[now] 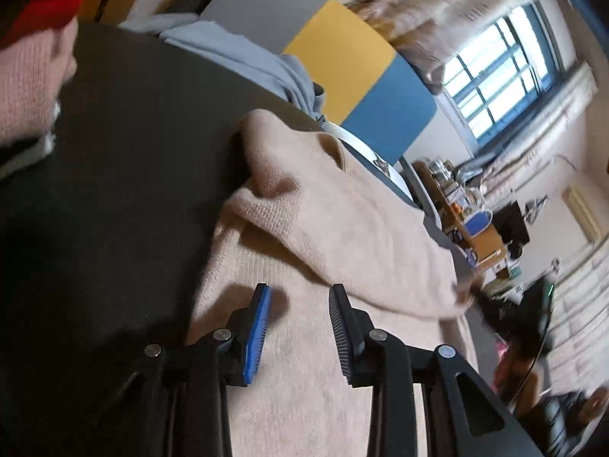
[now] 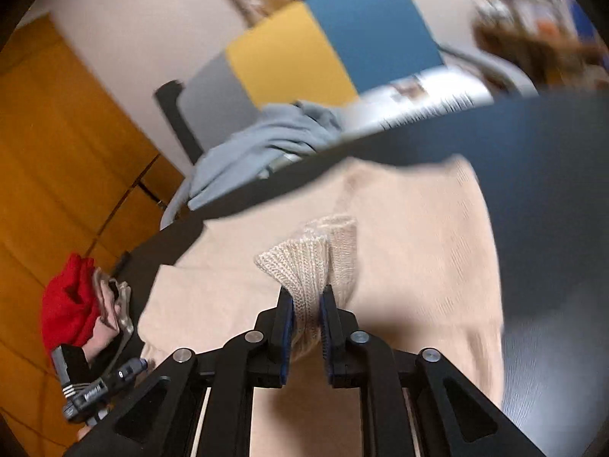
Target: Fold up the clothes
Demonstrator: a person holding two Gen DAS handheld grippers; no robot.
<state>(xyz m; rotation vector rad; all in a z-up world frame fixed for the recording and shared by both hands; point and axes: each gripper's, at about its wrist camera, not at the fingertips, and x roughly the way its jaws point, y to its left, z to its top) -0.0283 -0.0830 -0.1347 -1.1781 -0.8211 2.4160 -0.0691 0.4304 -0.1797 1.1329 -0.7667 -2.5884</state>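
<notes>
A beige knit sweater (image 1: 342, 224) lies on a dark round table (image 1: 133, 190). In the left wrist view a sleeve or flap of it is folded over the body. My left gripper (image 1: 300, 293) hovers just over the sweater's body, open, with nothing between its fingers. In the right wrist view my right gripper (image 2: 307, 297) is shut on the ribbed cuff (image 2: 300, 270) of the same beige sweater (image 2: 418, 247) and holds it above the flat body. At the right wrist view's left edge is the other gripper's black body (image 2: 91, 384), with a sleeved hand on it.
A grey garment (image 2: 259, 144) is heaped at the table's far edge, also the grey garment (image 1: 243, 49). Behind stands a chair with yellow and blue panels (image 2: 331, 42). Red cloth (image 2: 68, 304) lies at the left. An open magazine (image 2: 426, 95) lies beyond the table.
</notes>
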